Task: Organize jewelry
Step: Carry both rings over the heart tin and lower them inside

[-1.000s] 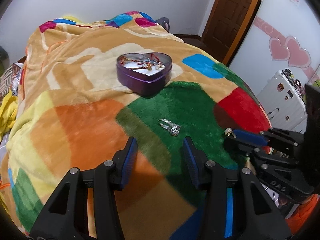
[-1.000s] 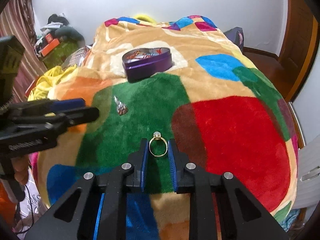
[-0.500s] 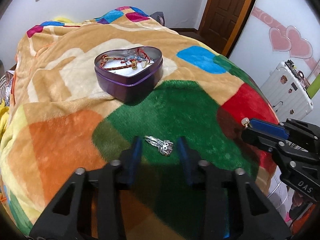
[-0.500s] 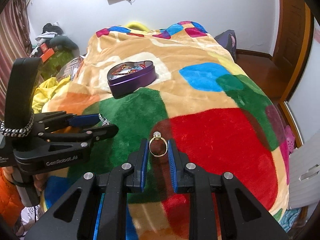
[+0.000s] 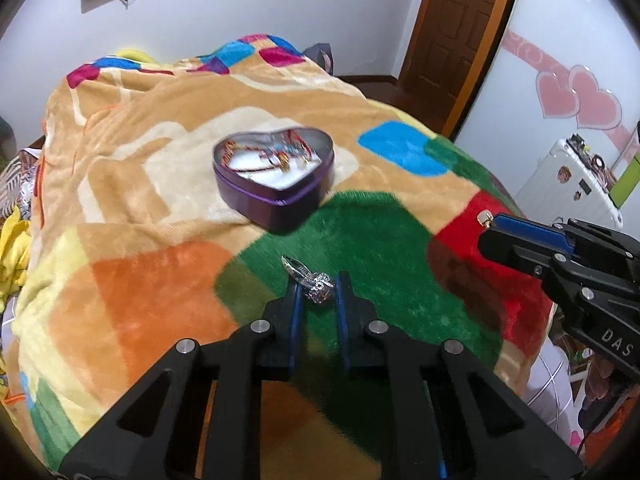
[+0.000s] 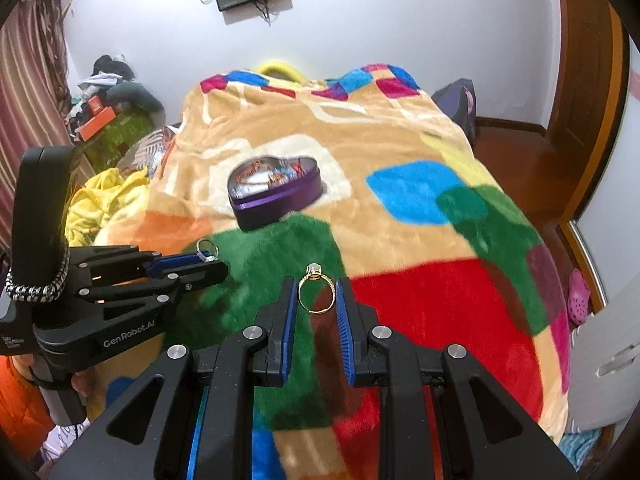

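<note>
A purple heart-shaped tin [image 5: 274, 178] with red and gold jewelry inside sits open on the bed; it also shows in the right wrist view [image 6: 275, 192]. My left gripper [image 5: 318, 290] is shut on a silver ring [image 5: 316, 284] and holds it above the green patch; the ring also shows in the right wrist view [image 6: 206, 250]. My right gripper [image 6: 316, 294] is shut on a gold ring [image 6: 315, 290] with a pale stone, held above the blanket. The right gripper's tip with the stone shows at the right of the left wrist view [image 5: 490, 226].
A colourful patchwork blanket [image 5: 140, 184] covers the bed. A white suitcase [image 5: 572, 184] stands to the right, with a brown door [image 5: 452, 20] behind. Clothes and boxes [image 6: 104, 120] pile up left of the bed.
My left gripper closed on the silver ring and lifted it off the blanket. Both grippers moved toward the heart tin, the right one still holding the gold ring.
</note>
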Tool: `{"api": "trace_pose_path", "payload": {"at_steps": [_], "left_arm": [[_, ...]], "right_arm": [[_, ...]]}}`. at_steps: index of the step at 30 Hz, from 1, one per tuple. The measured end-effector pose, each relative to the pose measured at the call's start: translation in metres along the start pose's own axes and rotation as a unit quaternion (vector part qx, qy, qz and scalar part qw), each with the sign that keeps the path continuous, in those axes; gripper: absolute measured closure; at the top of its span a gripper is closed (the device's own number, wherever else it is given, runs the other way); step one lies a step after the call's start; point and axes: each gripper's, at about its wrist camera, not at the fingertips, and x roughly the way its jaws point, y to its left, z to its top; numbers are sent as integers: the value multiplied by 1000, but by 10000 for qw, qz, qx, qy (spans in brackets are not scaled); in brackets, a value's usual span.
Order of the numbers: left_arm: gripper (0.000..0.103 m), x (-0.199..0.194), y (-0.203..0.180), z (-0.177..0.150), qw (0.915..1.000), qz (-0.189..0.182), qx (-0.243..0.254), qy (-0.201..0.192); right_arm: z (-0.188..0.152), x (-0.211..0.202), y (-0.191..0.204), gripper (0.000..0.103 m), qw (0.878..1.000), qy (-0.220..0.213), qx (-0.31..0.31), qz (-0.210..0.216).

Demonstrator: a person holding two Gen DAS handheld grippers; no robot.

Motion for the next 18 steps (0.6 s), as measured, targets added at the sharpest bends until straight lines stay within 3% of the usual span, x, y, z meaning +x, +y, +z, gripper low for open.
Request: {"api": "trace_pose_path", "payload": {"at_steps": [18], "left_arm": [[88, -44, 23, 37, 9960, 408, 57, -797]], "right_arm": [[50, 0, 21, 86, 9979, -571, -268, 125]]}}
